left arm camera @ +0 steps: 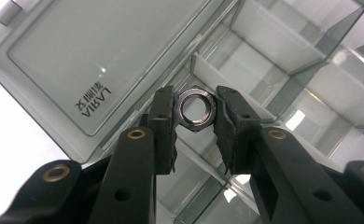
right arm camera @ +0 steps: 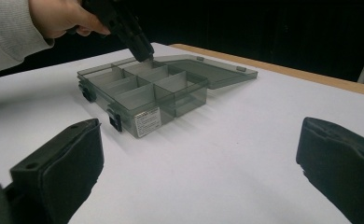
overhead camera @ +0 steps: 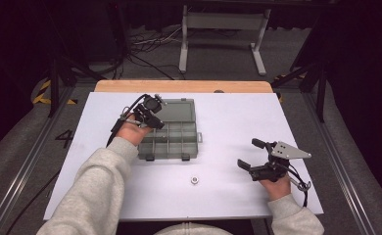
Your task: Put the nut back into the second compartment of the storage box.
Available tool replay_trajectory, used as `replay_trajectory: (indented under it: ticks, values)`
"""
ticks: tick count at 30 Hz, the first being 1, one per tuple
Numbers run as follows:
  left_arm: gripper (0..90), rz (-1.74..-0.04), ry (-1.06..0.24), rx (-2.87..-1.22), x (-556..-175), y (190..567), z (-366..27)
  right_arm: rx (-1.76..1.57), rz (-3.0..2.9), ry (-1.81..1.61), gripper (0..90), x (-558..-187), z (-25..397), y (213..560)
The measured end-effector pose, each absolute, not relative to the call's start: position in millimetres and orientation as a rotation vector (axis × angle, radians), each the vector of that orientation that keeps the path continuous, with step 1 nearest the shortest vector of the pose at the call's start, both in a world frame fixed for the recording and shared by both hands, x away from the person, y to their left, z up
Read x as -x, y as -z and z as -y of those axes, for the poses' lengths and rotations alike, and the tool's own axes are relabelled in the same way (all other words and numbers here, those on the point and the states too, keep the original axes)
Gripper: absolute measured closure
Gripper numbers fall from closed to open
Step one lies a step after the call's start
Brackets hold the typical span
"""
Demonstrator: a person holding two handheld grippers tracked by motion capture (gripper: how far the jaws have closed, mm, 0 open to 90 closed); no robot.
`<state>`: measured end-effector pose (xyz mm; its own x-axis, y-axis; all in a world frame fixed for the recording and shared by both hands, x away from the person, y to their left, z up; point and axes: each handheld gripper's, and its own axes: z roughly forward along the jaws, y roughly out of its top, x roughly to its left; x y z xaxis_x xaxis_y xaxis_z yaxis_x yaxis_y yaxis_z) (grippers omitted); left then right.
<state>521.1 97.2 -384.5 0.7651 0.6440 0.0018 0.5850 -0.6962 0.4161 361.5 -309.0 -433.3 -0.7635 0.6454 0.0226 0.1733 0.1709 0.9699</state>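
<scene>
Your left hand-held gripper (left arm camera: 196,112) pinches nut (left arm camera: 195,110), hole facing camera, directly above rear compartments of open box (overhead camera: 172,132). Right hand-held gripper (overhead camera: 255,154) wide open, empty, well apart.

Left gripper (left arm camera: 195,123): jaws clamped, tips angled downward, grey-sleeved forearm extended forward. Right gripper (overhead camera: 253,154): jaws spread wide, hand low near table's right side.
</scene>
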Motion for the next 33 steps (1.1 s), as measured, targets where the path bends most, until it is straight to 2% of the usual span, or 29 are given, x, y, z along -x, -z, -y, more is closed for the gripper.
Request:
replay_trajectory:
  ticks: [15,19,24,26,27,30,33]
  values:
    - [69.2,-0.916,-0.176,-2.614,-518.7,392.4,-92.7,-0.775,-2.058,-1.625,1.2,-361.2,308.9,433.1]
    - [62.8,-0.895,-0.167,-2.578,-516.8,388.3,-94.4,-0.774,-2.058,-1.627,1.2,-361.3,309.0,433.1]
    - [34.6,-0.831,-0.18,-2.522,-509.2,374.4,-95.2,-0.772,-2.056,-1.63,1.2,-361.0,308.8,432.9]
    - [17.9,-0.82,-0.197,-2.517,-506.6,370.8,-93.6,-0.771,-2.057,-1.63,1.2,-361.1,308.7,433.0]
    - [12.7,-0.804,-0.209,-2.526,-502.4,366.1,-90.9,-0.769,-2.059,-1.629,1.2,-361.1,308.6,432.9]
    - [6.2,-0.753,-0.234,-2.524,-493.1,357.4,-85.9,-0.766,-2.057,-1.632,1.2,-361.1,308.3,432.9]
    - [4.2,-0.726,-0.235,-2.52,-486.8,352.3,-82.7,-0.765,-2.057,-1.632,1.2,-360.9,308.4,432.8]
